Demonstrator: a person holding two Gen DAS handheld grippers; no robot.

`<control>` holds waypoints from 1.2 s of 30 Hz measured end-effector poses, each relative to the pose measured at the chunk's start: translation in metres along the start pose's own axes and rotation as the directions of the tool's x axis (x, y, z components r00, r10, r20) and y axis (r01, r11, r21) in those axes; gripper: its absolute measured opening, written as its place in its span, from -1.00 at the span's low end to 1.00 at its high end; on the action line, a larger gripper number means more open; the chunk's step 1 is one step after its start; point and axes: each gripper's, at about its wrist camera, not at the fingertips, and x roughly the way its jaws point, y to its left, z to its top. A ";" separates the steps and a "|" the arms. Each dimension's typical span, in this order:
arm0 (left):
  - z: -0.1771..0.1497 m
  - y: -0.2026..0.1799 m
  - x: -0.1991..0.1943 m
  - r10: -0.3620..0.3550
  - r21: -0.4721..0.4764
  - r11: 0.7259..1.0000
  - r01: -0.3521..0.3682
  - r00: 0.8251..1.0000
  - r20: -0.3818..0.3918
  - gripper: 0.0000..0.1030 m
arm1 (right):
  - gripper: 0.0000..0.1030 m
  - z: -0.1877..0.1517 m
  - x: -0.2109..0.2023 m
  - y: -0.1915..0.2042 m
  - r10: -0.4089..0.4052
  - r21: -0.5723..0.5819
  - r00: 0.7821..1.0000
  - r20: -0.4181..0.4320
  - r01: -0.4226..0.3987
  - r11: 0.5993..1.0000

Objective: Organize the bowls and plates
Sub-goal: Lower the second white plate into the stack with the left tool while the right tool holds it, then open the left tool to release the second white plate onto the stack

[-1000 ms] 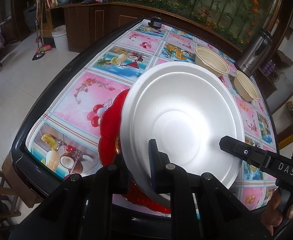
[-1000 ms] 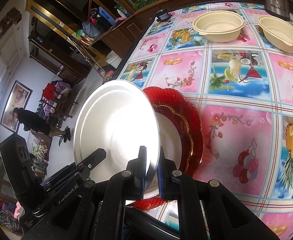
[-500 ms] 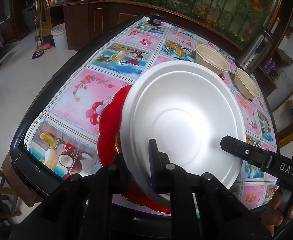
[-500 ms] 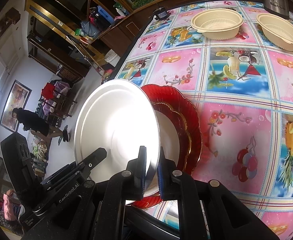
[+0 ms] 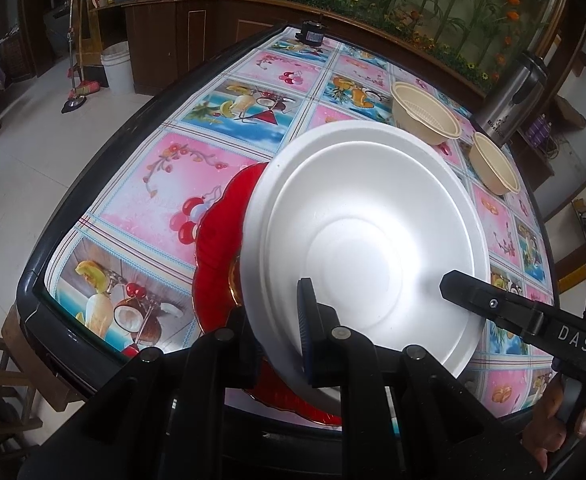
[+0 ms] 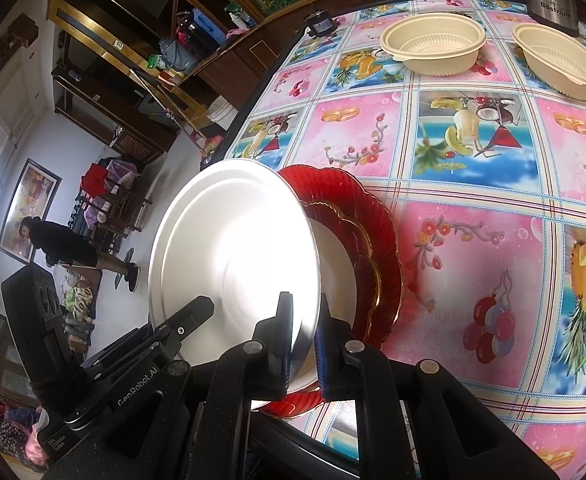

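A white foam plate hangs tilted over the table's near corner. My left gripper is shut on its near rim. My right gripper is shut on the same white plate at the opposite rim, and its black finger reaches in from the right in the left wrist view. Under the white plate lies a red scalloped plate with a gold-edged white plate on it. Two cream bowls stand at the far side of the table.
A fruit-patterned cloth covers the dark-rimmed table. A steel thermos stands behind the bowls and a small black device at the far edge. A white bucket and a person in dark clothes are off the table.
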 end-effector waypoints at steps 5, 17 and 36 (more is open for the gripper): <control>-0.001 0.001 0.001 0.001 -0.003 1.000 -0.001 1.000 -0.006 -0.75 | -0.80 -0.001 0.002 0.000 0.000 0.001 1.000 -0.006 0.000 1.000; -0.002 0.001 -0.001 -0.002 -0.001 1.000 0.002 1.000 -0.007 -0.75 | -0.79 -0.001 0.002 0.001 0.001 -0.002 1.000 -0.008 -0.001 1.000; -0.003 0.000 0.000 0.001 -0.001 1.000 -0.001 1.000 -0.026 -0.74 | -0.74 0.001 0.000 0.000 -0.001 0.005 1.000 -0.008 0.001 1.000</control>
